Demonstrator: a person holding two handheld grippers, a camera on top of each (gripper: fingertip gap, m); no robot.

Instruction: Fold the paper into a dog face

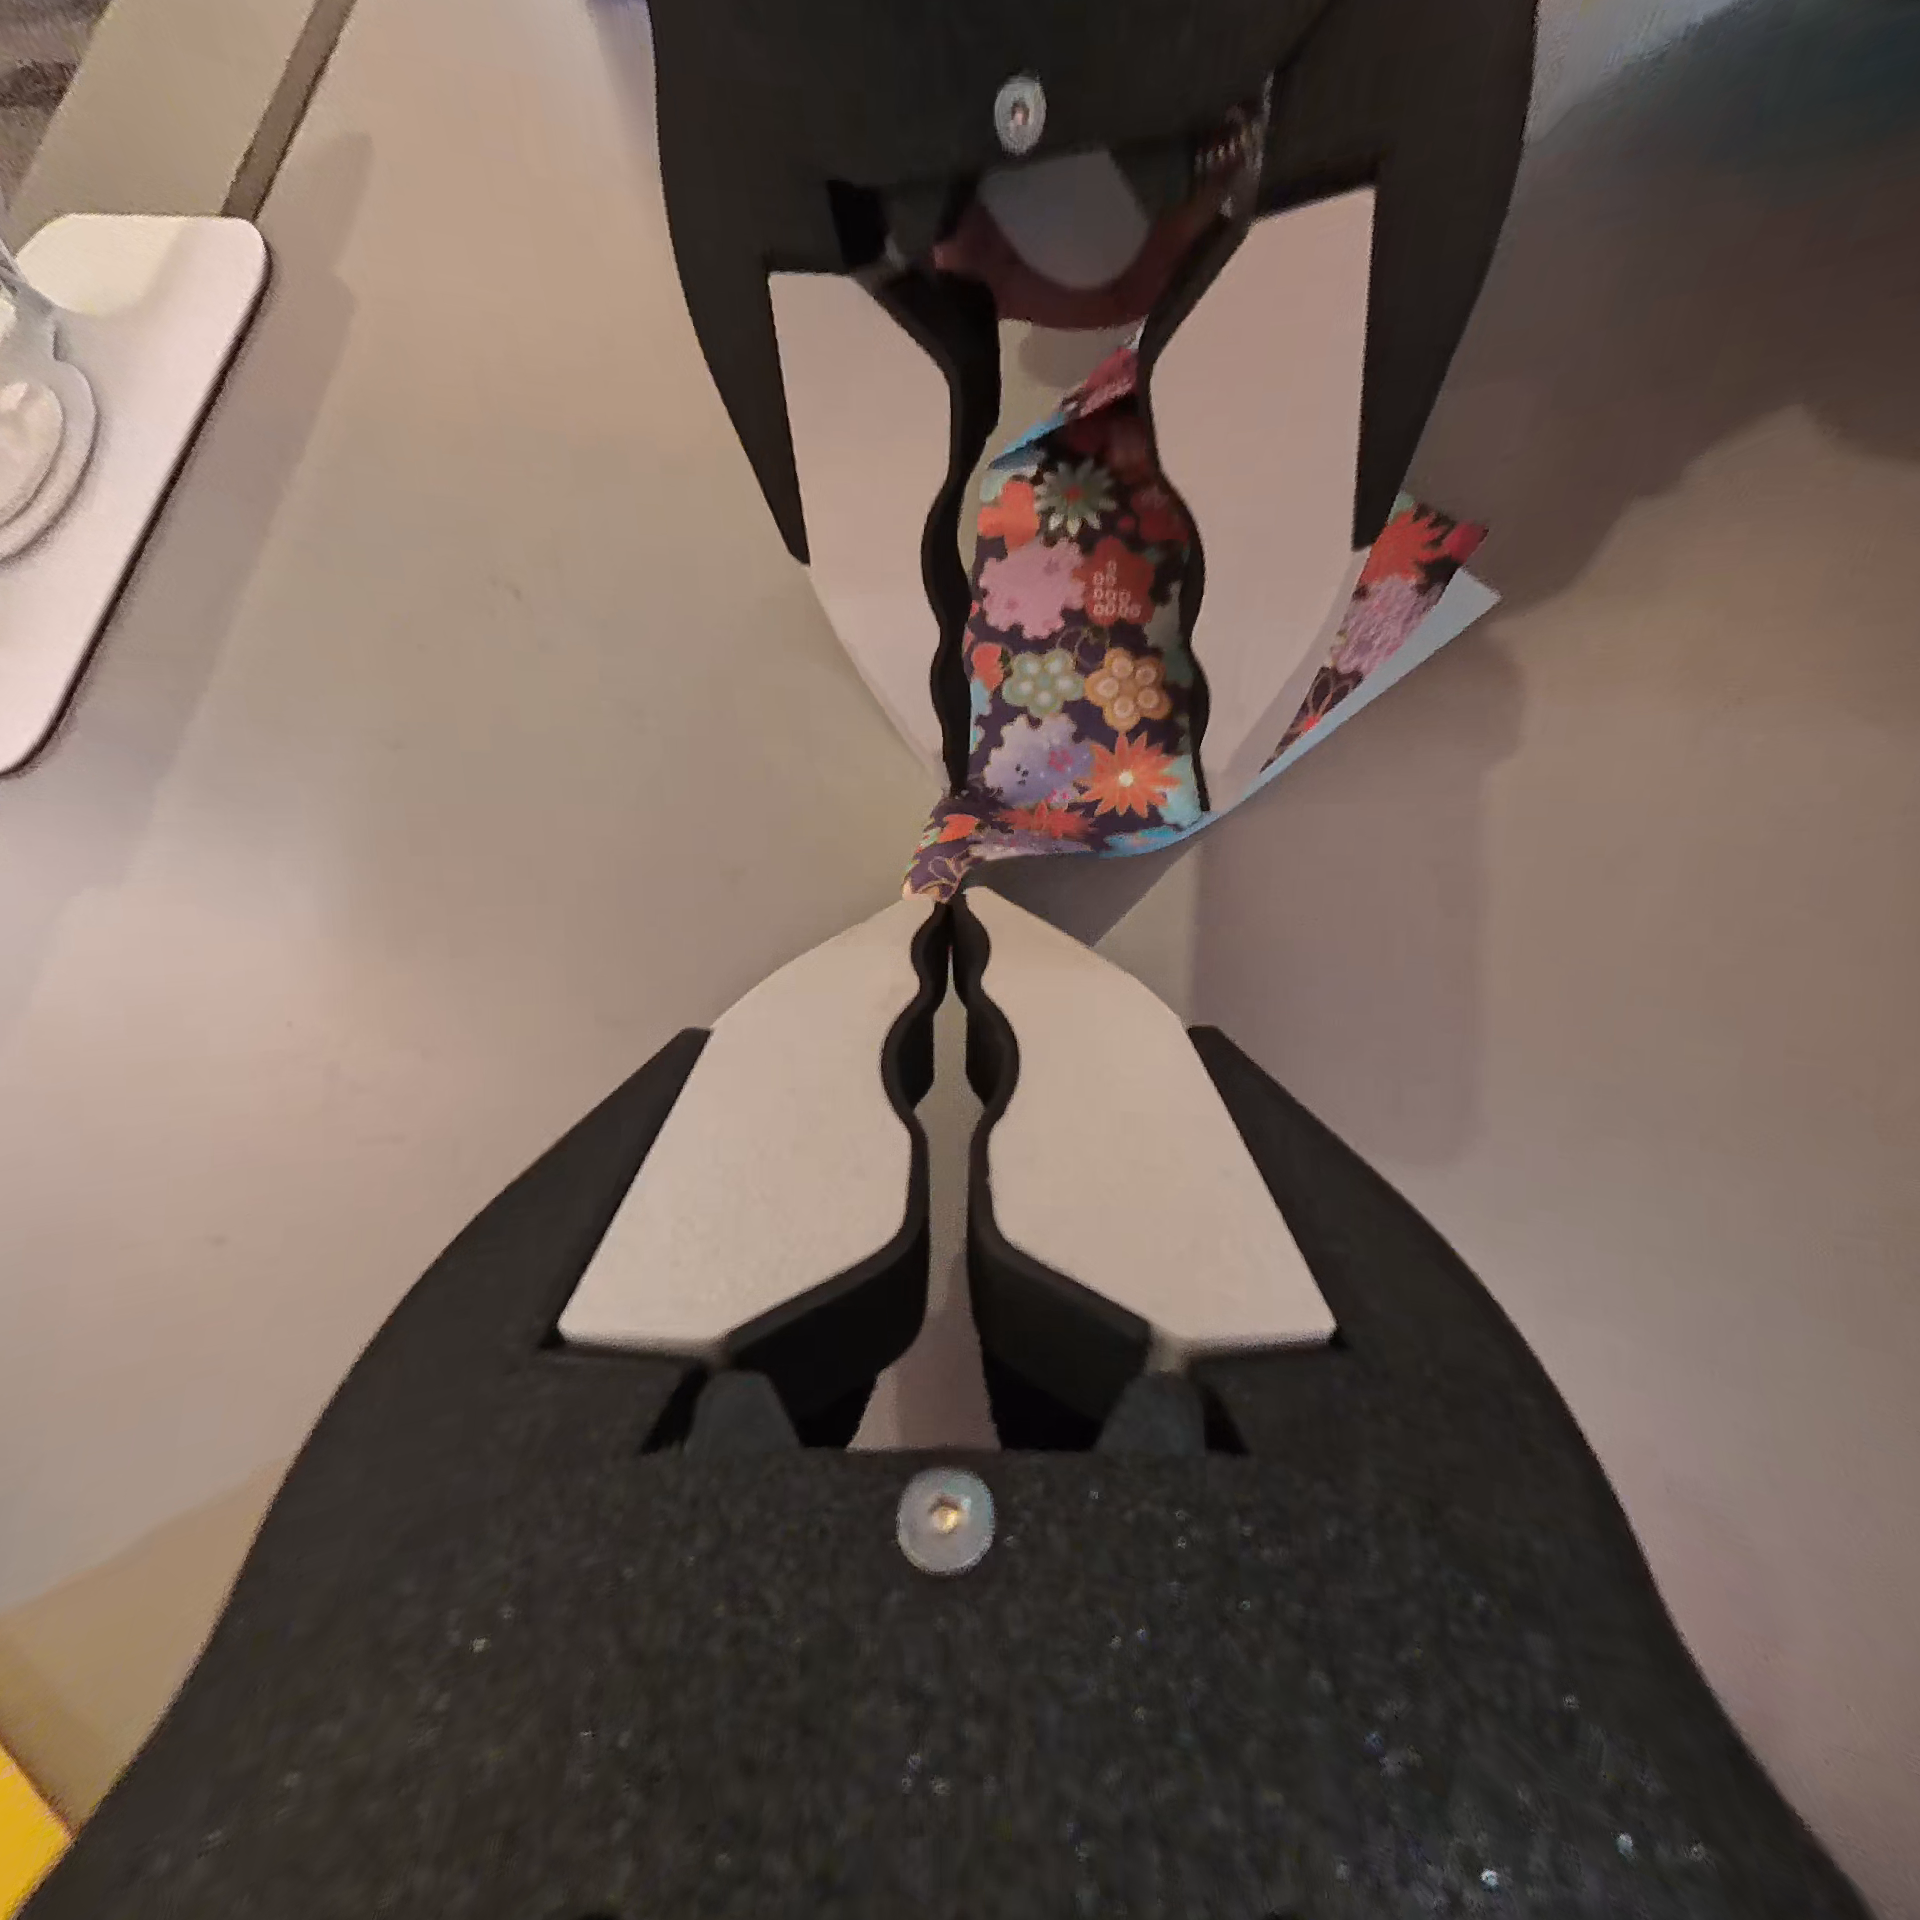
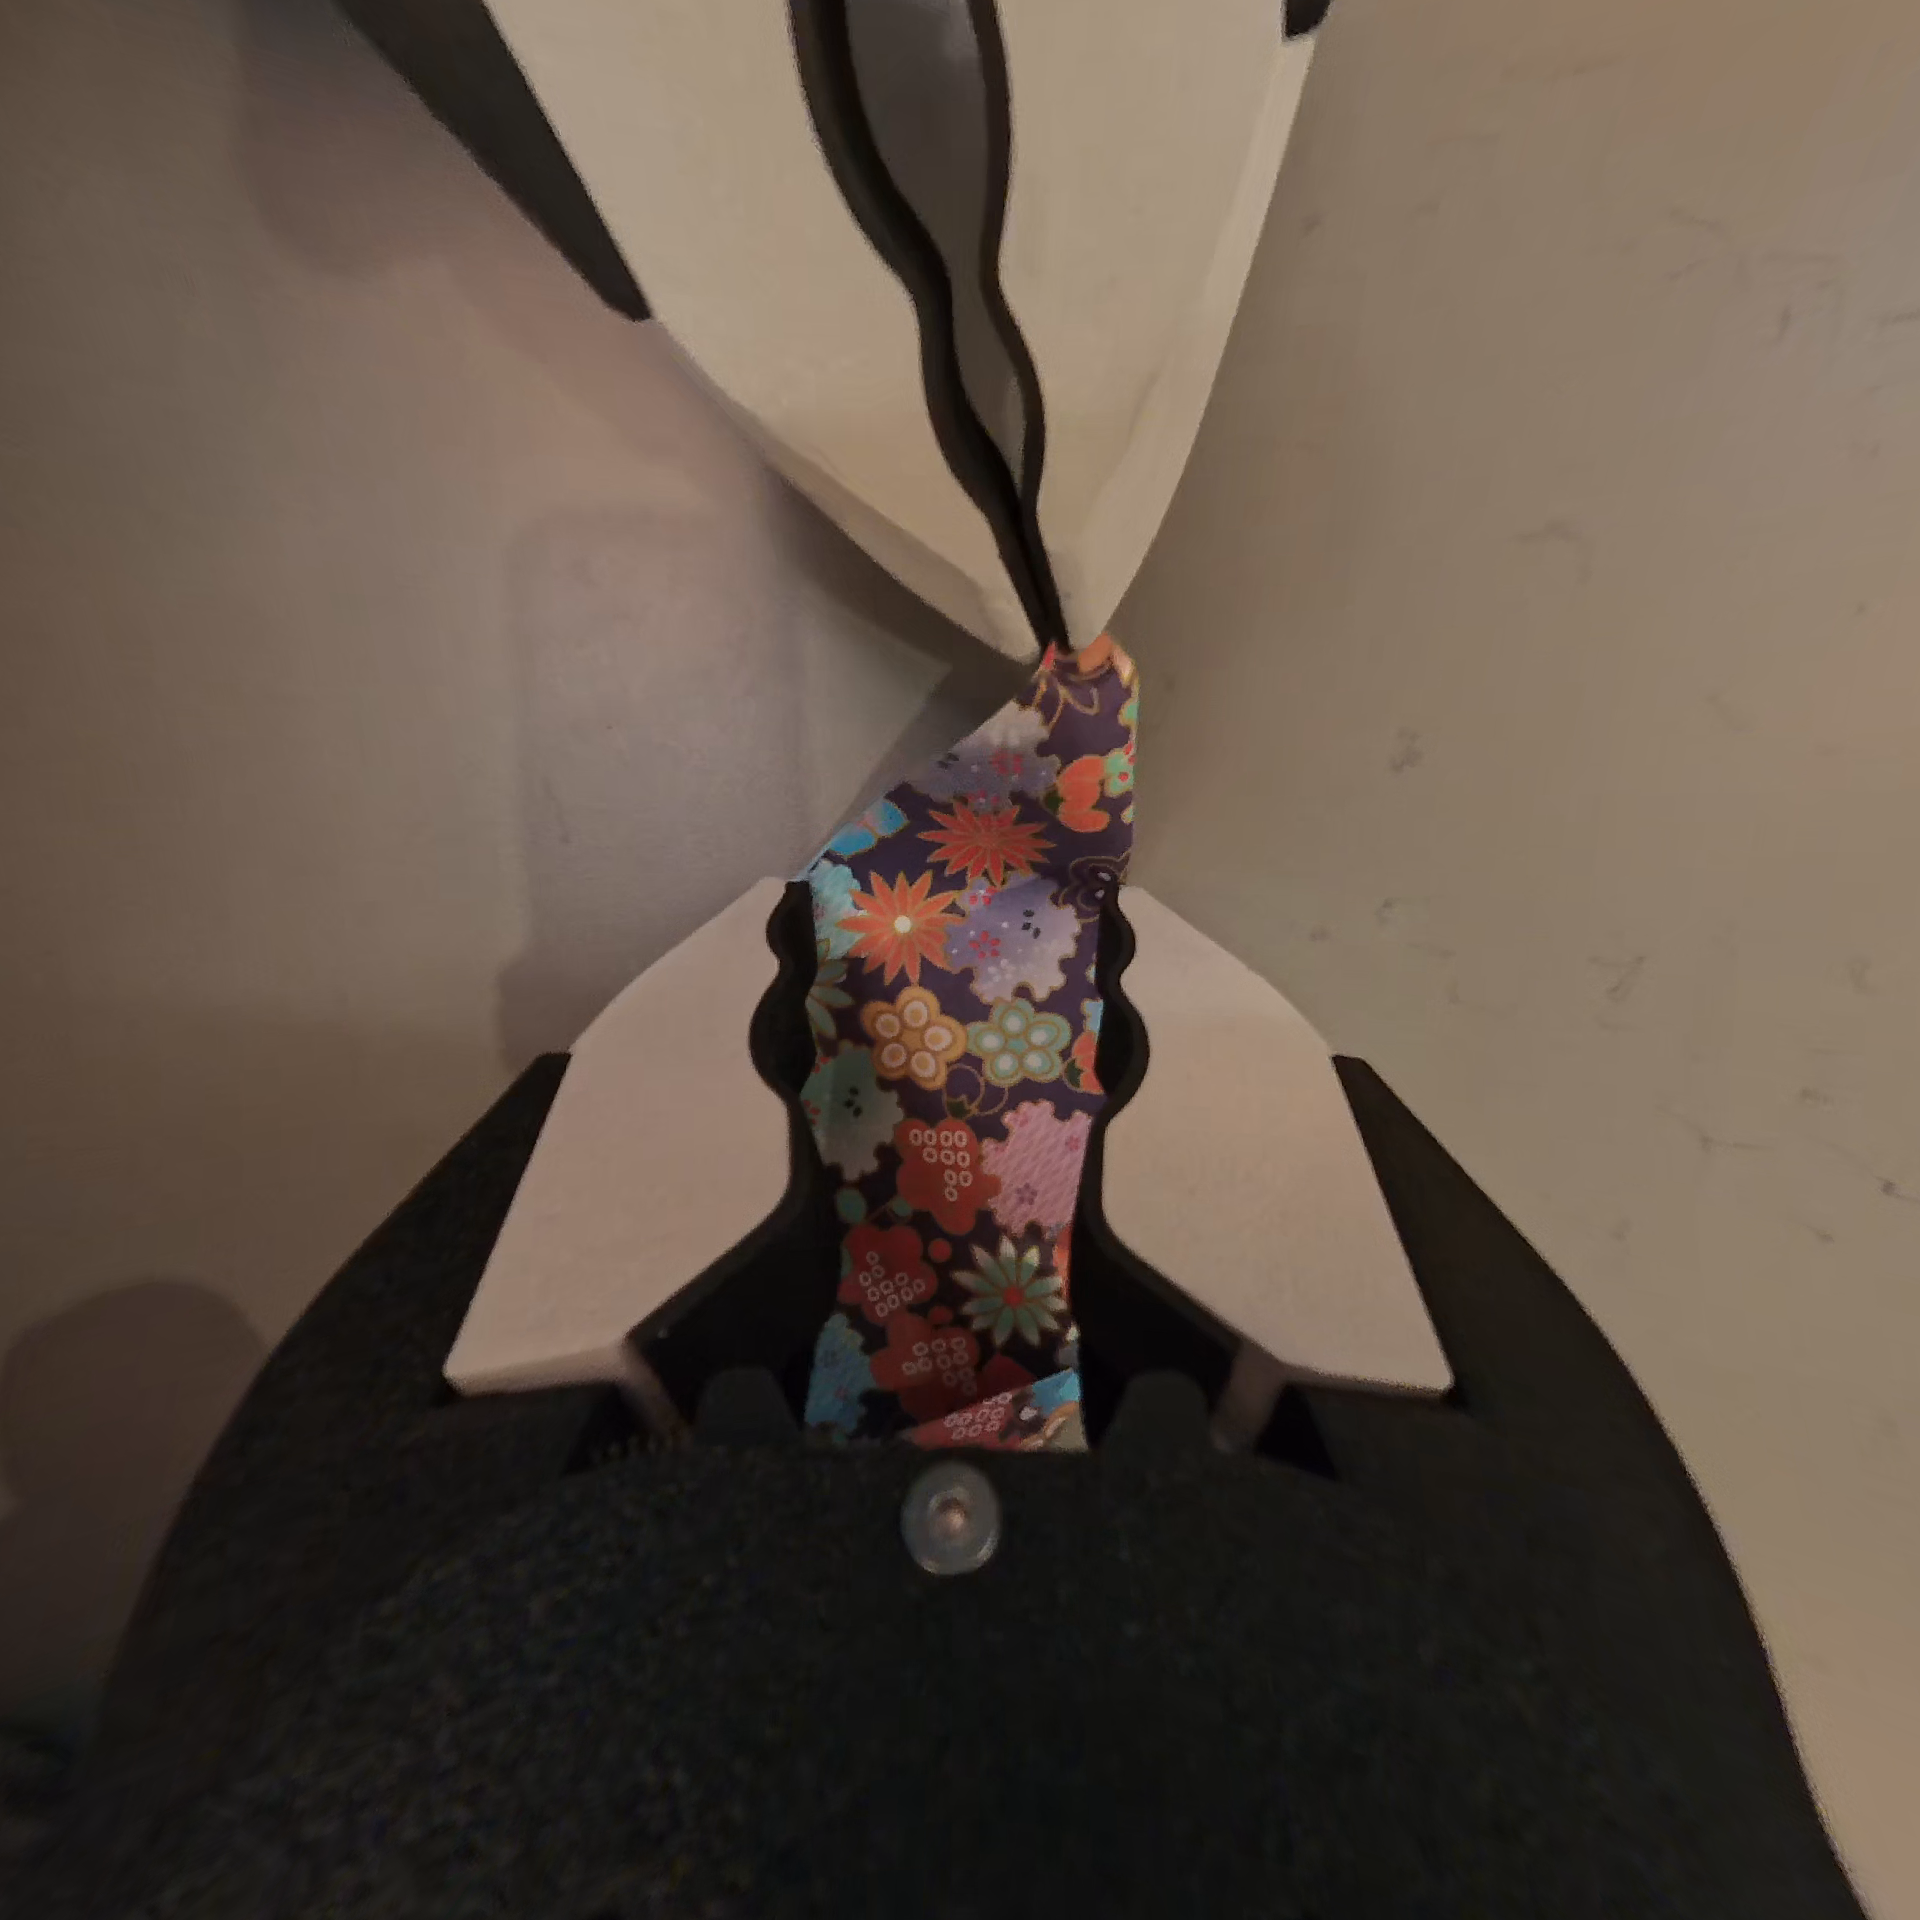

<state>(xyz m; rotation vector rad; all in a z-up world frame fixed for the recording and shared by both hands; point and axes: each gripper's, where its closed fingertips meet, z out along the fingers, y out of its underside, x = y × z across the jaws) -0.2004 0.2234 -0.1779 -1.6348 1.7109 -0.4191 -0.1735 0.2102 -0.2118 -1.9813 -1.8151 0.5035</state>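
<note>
The paper (image 1: 1081, 644) is patterned with colourful flowers on dark purple and has a pale blue back. It lies partly folded on the pale table (image 1: 520, 727). My left gripper (image 1: 951, 909) is shut on one pointed corner of the paper and holds that corner raised. My right gripper (image 1: 1075, 774) faces it from the far side, its jaws apart over the paper. In the right wrist view the paper (image 2: 956, 1039) fills the gap between my right gripper's (image 2: 951, 902) spread fingers, and the left gripper (image 2: 1055, 623) pinches the paper's tip just beyond. Part of the paper sticks out to the right (image 1: 1392, 613).
A white rounded board (image 1: 135, 436) with a clear glass (image 1: 26, 416) on it sits at the table's left. A yellow object (image 1: 21, 1849) shows at the bottom left corner. The table's edge (image 1: 281, 125) runs along the upper left. There is about 5 centimetres between the tips of the two grippers.
</note>
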